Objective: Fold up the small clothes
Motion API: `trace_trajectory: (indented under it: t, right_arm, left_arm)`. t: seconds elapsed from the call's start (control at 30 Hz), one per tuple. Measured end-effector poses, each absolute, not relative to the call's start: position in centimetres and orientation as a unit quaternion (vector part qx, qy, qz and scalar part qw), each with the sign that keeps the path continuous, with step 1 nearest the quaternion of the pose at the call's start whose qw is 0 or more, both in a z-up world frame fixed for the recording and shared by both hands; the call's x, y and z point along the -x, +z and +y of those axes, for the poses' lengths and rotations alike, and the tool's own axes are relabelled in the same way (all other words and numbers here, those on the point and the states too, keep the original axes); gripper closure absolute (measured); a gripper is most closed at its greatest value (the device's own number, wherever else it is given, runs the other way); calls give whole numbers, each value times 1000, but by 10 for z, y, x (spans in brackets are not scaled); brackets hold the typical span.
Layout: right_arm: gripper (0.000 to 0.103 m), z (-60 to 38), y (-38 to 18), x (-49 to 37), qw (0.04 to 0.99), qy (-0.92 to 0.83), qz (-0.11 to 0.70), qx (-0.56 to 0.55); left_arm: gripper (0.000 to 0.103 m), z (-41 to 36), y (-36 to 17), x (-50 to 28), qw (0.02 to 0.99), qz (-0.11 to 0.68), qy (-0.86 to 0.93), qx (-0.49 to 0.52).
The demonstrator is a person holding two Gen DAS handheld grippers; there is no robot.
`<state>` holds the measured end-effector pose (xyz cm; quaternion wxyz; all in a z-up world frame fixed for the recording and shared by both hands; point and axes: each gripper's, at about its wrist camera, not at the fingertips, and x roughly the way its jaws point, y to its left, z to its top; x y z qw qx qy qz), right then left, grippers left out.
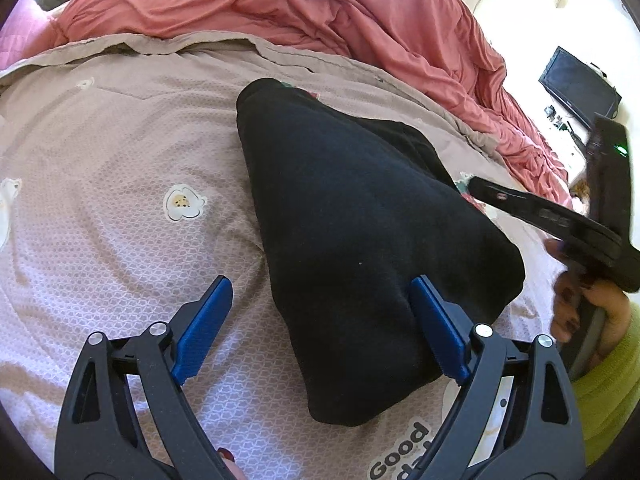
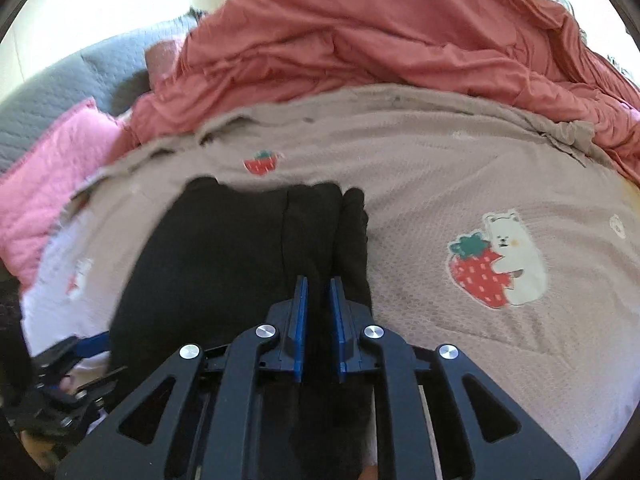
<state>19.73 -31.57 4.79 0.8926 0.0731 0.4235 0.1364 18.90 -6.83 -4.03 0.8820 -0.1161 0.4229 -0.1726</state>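
A small black garment (image 1: 360, 220) lies folded on the beige printed blanket (image 1: 120, 160). My left gripper (image 1: 322, 284) stands wide open at its near end. The right blue pad (image 1: 436, 324) rests on the cloth and the left pad (image 1: 204, 328) is over bare blanket. In the right wrist view the black garment (image 2: 224, 248) shows several folded layers. My right gripper (image 2: 319, 282) is shut on a raised fold at its near right edge. That right gripper (image 1: 560, 224) also shows in the left wrist view, held by a hand (image 1: 580, 312) in a green sleeve.
A crumpled salmon duvet (image 1: 360, 12) is heaped along the far side of the blanket. A pink pillow (image 2: 48, 184) and a grey quilted cushion (image 2: 60, 92) lie far left. A dark screen (image 1: 576, 84) stands beyond the bed on the right. Open blanket (image 2: 500, 184) spreads to the right of the garment.
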Motion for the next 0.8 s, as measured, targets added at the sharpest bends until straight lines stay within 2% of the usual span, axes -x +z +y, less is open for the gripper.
trace_trajectory:
  t: [0.07, 0.17, 0.23, 0.3, 0.47, 0.5, 0.57, 0.63, 0.77, 0.8]
  right_arm:
    - [91, -320, 53, -187, 889, 154, 423, -85]
    - [84, -328, 57, -169, 878, 192, 426, -101]
    - [75, -331, 60, -160, 874, 206, 428, -103]
    - [71, -335, 60, -153, 868, 226, 432, -93]
    - [68, -332, 57, -143, 858, 260, 441, -50]
    - [66, -329, 56, -141, 853, 272, 443, -39]
    - [59, -319, 55, -137, 851, 288, 440, -1]
    - [48, -309, 52, -137, 850, 294, 437, 29]
    - [46, -300, 40, -145, 838, 308, 447, 49]
    - [54, -298, 37, -146, 833, 314, 453, 54]
  left_arm:
    - [20, -68, -42, -190, 879, 427, -176, 121]
    - [20, -65, -47, -191, 869, 437, -184, 139]
    - [20, -64, -49, -192, 863, 444, -190, 150]
    - [20, -61, -50, -193, 856, 450, -196, 162]
    - [20, -62, -56, -194, 842, 465, -206, 177]
    - [22, -62, -56, -193, 842, 467, -205, 175]
    - [38, -64, -56, -194, 841, 472, -205, 169]
    - [45, -64, -56, -195, 832, 478, -219, 176]
    - [47, -60, -58, -199, 824, 489, -224, 180]
    - [47, -57, -59, -199, 821, 491, -225, 186]
